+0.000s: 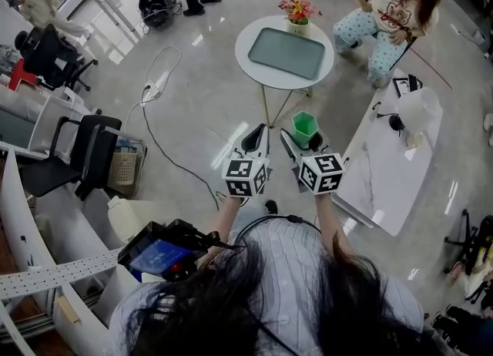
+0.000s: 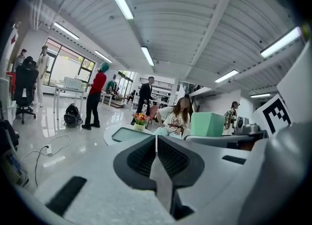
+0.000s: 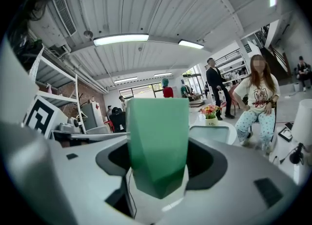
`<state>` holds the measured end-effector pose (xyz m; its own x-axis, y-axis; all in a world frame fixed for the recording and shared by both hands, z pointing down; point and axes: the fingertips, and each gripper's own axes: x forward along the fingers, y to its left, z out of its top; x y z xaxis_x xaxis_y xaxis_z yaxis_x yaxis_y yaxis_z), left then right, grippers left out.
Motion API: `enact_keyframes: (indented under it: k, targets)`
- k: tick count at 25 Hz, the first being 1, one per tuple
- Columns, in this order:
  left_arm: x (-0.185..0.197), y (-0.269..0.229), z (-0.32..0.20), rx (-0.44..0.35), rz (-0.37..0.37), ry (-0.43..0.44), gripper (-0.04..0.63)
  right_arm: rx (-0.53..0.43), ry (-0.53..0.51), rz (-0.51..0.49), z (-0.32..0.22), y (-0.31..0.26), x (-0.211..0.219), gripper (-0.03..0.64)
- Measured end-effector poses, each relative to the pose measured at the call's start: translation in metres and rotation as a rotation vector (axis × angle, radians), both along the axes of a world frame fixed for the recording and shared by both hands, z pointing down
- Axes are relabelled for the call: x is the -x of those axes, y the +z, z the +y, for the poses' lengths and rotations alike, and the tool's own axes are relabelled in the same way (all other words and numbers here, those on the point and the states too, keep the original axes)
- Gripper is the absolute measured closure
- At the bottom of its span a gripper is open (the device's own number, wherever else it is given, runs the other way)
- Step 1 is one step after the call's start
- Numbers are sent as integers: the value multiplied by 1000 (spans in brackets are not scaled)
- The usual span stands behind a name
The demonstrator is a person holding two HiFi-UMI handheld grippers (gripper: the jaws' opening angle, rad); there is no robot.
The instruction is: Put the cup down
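Glossy pale floor, open office with strip lights overhead. Right gripper (image 1: 301, 143) has its jaws set wide and clamped on the sides of the green cup (image 3: 157, 141); the cup is upright, mouth up, carried in the air above the floor. Left gripper (image 1: 257, 132) sits just beside it at about the same height, jaws pressed together with nothing between them. Both point ahead toward the round white table (image 1: 248, 58), which is well apart from the cup. On that table lies a grey tray (image 1: 286, 52), with a small pot of flowers (image 1: 299, 12) at its far rim. A seated person (image 1: 389, 15) in patterned trousers is beyond the table, to its right. The long white table (image 1: 385, 185) stands near the right gripper's outer side. A black cable (image 1: 154, 139) trails over the floor to the left, and a black office chair (image 1: 85, 154) stands further left.
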<state>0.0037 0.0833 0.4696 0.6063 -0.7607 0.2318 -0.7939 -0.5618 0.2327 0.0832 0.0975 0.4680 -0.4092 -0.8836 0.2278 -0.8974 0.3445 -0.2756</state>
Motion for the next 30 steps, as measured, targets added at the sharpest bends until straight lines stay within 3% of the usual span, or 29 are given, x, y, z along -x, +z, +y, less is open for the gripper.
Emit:
enact_keyframes:
  k: [12, 30]
  targets:
    - [-7, 5, -37, 14, -8, 35, 577, 12, 22, -7, -40, 7, -5, 310]
    - [3, 13, -200, 47, -31, 91, 577, 47, 74, -31, -197, 15, 6, 310]
